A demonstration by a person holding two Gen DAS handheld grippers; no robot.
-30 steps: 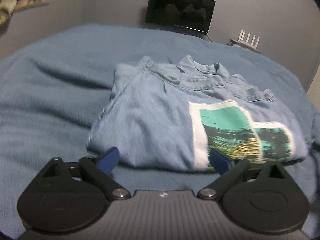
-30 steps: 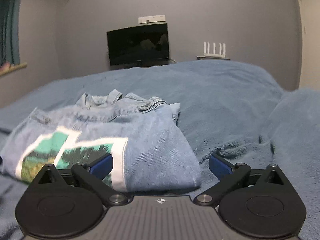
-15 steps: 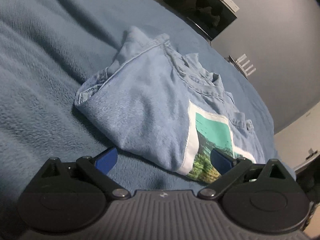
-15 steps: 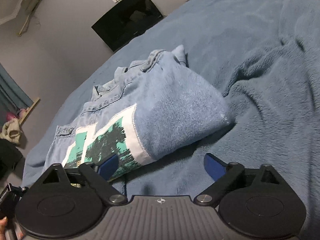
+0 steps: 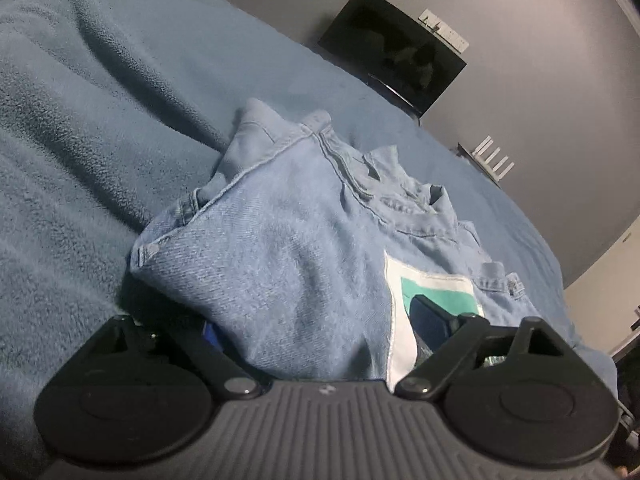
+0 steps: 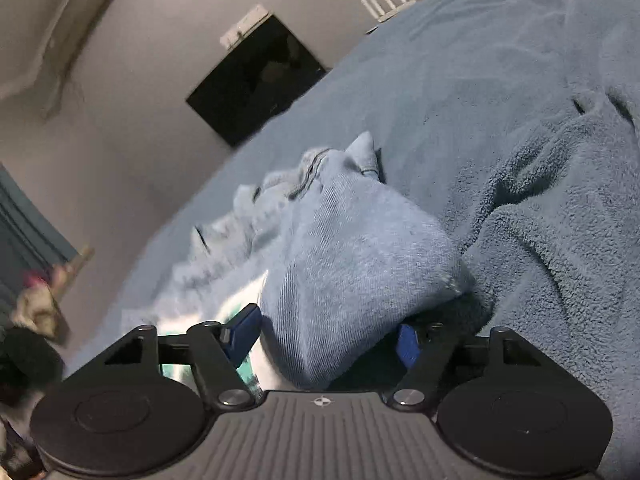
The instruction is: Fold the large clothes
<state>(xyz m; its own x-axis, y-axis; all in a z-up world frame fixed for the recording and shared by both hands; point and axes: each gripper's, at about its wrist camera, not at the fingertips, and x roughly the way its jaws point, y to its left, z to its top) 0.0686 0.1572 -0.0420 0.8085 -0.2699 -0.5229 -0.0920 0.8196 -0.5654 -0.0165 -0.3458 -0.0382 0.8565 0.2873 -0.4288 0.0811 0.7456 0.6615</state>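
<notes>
My left claw [image 5: 316, 330] and right claw [image 6: 326, 338] are closing, each around a near corner of the folded denim shirt [image 5: 304, 248] on the bed [image 5: 80, 128]. If I pinch only the top layer, the fold could slip apart.

No legible text, label, brand name or number is found in either view.

- A small round crosshair mark is seen moulded on the ribbed body of the right hand-held gripper [image 6: 329, 334]; it is a symbol only, with no letters.
- A small pale emblem is seen at the same spot on the left hand-held gripper [image 5: 316, 326], too small to be read.
- A white-bordered teal print [image 5: 436, 286] is carried on the folded denim garment [image 5: 288, 248]; only colour blocks are made out, no lettering.
- Nothing is displayed on the dark screen [image 5: 394, 50] by the wall; only reflections are seen.
</notes>
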